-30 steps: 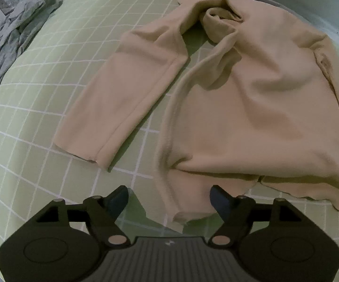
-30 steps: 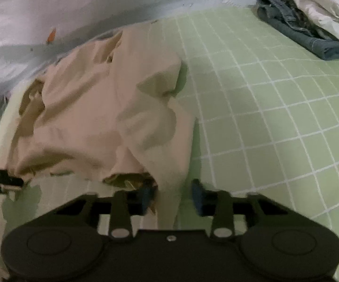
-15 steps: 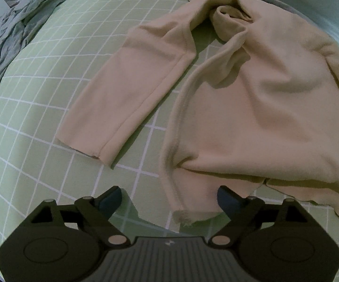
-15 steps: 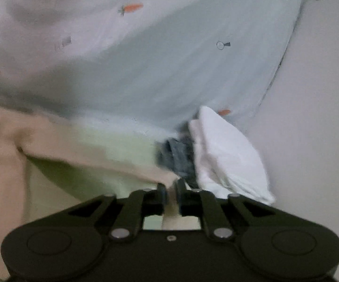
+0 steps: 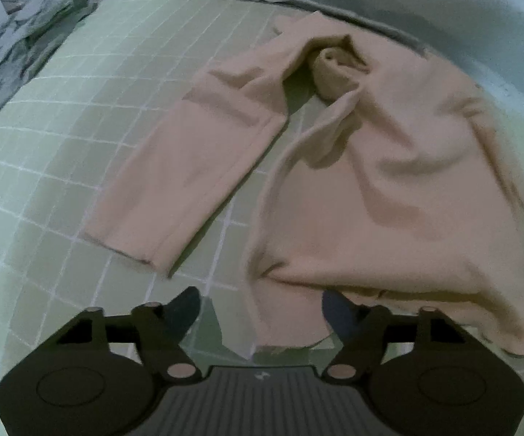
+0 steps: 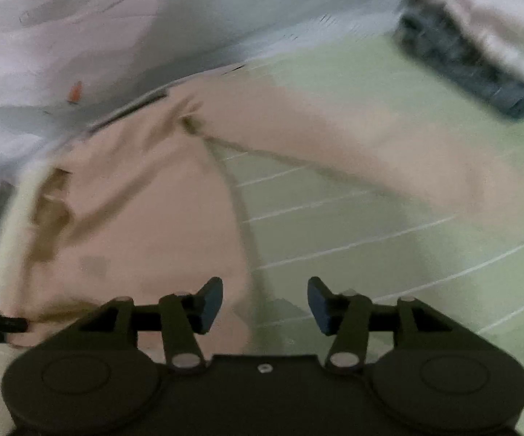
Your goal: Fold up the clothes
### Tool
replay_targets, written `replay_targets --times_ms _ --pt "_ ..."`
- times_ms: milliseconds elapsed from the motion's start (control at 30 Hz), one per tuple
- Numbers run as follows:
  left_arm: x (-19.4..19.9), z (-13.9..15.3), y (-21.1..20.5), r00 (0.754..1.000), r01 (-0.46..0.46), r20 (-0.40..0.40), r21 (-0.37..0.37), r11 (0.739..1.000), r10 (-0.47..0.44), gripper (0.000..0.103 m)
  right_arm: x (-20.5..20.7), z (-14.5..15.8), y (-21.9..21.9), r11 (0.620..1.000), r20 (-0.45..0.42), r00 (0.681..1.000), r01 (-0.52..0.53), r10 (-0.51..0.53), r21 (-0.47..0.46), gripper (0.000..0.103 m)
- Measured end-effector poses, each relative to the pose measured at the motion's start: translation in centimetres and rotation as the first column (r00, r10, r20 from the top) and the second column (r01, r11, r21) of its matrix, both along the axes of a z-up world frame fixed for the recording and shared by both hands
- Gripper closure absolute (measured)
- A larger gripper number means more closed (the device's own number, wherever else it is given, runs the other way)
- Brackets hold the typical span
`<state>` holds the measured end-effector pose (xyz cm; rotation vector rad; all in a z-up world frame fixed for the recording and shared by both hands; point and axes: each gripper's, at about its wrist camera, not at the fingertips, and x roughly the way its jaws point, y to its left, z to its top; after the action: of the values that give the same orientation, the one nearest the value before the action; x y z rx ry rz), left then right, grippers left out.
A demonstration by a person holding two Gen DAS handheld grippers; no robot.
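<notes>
We have the beige sweater (image 5: 389, 189) spread on the bed's green checked sheet (image 5: 80, 145), its collar toward the far edge and its hem toward us, so the long axis of the body runs away from both tongs. In the left wrist view the near hem corner lies directly between the fingers of the left tongs (image 5: 262, 309), whose jaws are closing around it; the pads do not look to be pressing the cloth yet. One sleeve (image 5: 196, 167) stretches out flat to the left of the body, well apart from the hem corner. The right tongs (image 6: 264, 303) hang over the opposite side, jaws opening with nothing clamped between them; the sweater's side edge runs just under the gap, and the other sleeve (image 6: 352, 145) trails off to the right, though this view is blurred. We judge the left tongs the nearer to a grip, since the hem already sits in their gap. We can read no brand or label; the pale blue cover (image 6: 153, 36) shows only small carrot-like prints, no legible writing.
</notes>
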<state>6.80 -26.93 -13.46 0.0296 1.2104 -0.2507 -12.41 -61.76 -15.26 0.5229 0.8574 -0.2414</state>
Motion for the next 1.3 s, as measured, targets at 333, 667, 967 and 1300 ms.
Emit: replay_targets --times_ms 333,667,967,1300 --pt "0.7 -1.3 0.4 0.999 -0.03 -0.017 -0.01 0.999 0.03 0.097 0.5 -1.1 0.6 0.996 -0.028 0.999 -0.038 0.04 0.077 0.096" --pt "-2.9 5.1 4.0 0.99 -0.076 0.105 -0.13 0.989 0.09 0.1 -2.5 4.4 2.2 0.996 0.177 0.984 -0.014 0.029 -0.087 0.099" --pt "-8.1 8.2 7.1 0.988 -0.068 0.128 -0.157 0.985 0.088 0.1 -7.8 7.5 3.5 0.989 0.217 0.976 0.042 -0.01 -0.141 0.1" --pt "-11.0 4.5 9.3 0.997 -0.081 -0.024 -0.054 0.995 0.079 0.094 -14.5 2.9 5.4 0.987 0.04 0.992 0.127 -0.123 -0.1 0.103"
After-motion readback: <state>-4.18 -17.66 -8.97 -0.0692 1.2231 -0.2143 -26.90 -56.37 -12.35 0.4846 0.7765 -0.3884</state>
